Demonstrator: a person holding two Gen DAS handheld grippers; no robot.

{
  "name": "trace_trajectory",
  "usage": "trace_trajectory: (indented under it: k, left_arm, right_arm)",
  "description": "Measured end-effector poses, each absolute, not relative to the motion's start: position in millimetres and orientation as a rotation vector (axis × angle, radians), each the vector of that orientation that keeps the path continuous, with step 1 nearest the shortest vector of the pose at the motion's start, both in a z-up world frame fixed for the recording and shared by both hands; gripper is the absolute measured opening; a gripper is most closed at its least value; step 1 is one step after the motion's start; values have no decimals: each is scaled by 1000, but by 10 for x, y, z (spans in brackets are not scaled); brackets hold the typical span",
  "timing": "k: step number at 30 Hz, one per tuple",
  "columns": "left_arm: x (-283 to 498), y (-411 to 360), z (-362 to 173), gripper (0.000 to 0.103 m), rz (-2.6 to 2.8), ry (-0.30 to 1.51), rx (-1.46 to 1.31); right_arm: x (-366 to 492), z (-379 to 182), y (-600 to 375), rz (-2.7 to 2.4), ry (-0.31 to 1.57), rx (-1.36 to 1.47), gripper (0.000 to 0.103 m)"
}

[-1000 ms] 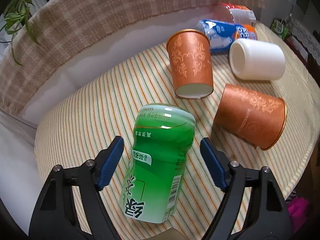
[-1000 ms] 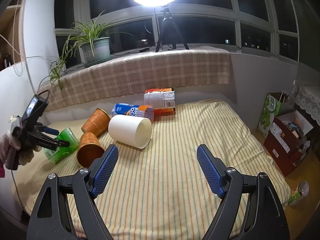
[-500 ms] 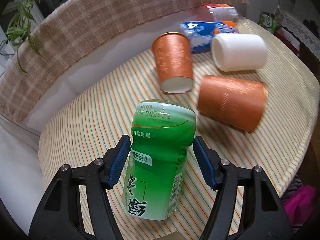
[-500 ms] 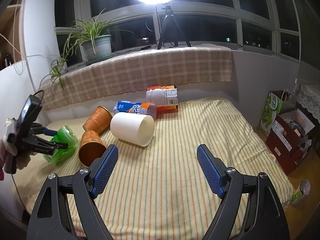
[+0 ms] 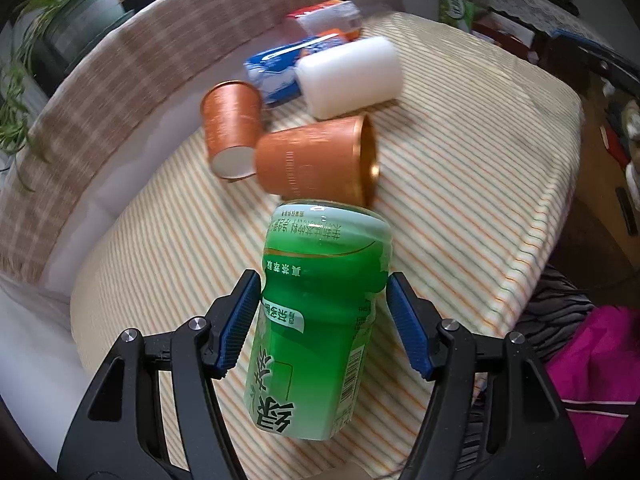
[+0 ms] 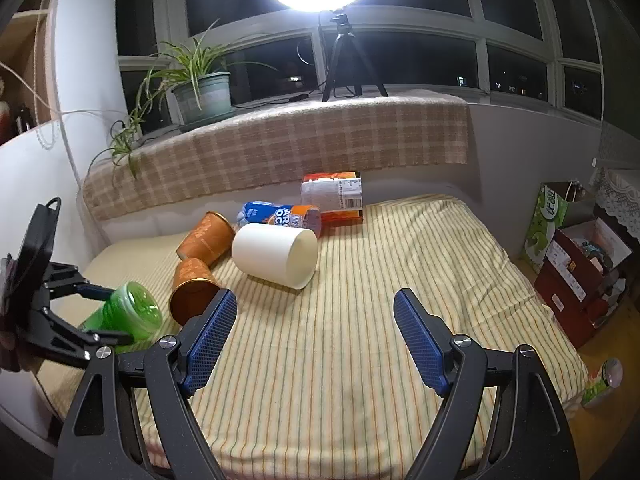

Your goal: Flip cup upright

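My left gripper (image 5: 322, 312) is shut on a green plastic cup (image 5: 320, 320) with a printed label, its blue pads against both sides. The cup is held tilted just above the striped cloth; it also shows in the right wrist view (image 6: 124, 316), with the left gripper (image 6: 96, 312) around it. Two orange paper cups (image 5: 316, 160) (image 5: 230, 128) and a white cup (image 5: 348, 76) lie on their sides beyond it. My right gripper (image 6: 314, 340) is open and empty over the cloth, well right of the cups.
A blue bottle (image 6: 280, 214) and an orange-white bag (image 6: 334, 196) lie at the back of the striped table (image 6: 400, 280). A plaid-covered ledge (image 6: 280, 152) with a potted plant (image 6: 200, 92) runs behind. Boxes (image 6: 576, 276) stand on the floor at right.
My left gripper has closed onto the green cup and swung it, so the view has turned towards the table's right edge. The right gripper has barely moved.
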State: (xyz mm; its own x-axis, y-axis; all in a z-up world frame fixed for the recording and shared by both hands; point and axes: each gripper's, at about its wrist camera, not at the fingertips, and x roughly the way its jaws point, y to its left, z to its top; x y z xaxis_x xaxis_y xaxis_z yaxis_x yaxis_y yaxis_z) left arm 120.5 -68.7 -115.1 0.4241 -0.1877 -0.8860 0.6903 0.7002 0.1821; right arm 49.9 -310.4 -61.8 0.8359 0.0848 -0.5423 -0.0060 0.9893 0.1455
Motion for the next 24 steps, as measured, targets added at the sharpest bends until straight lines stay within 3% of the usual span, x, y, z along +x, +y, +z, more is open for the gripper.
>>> trace_trajectory:
  k: [7, 10, 13, 24]
  left_arm:
    - [1125, -756, -1225, 69, -589, 1005, 576]
    - [1094, -738, -1236, 78, -583, 996, 557]
    - [1075, -695, -1211, 82, -575, 985, 523]
    - [897, -141, -932, 82, -410, 935, 336]
  right_arm:
    - [506, -628, -3089, 91, 597, 131, 81]
    - [519, -617, -3082, 117, 601, 127, 81]
    - [560, -602, -3047, 155, 604, 104, 81]
    - [815, -562, -2513, 492, 636, -194, 81]
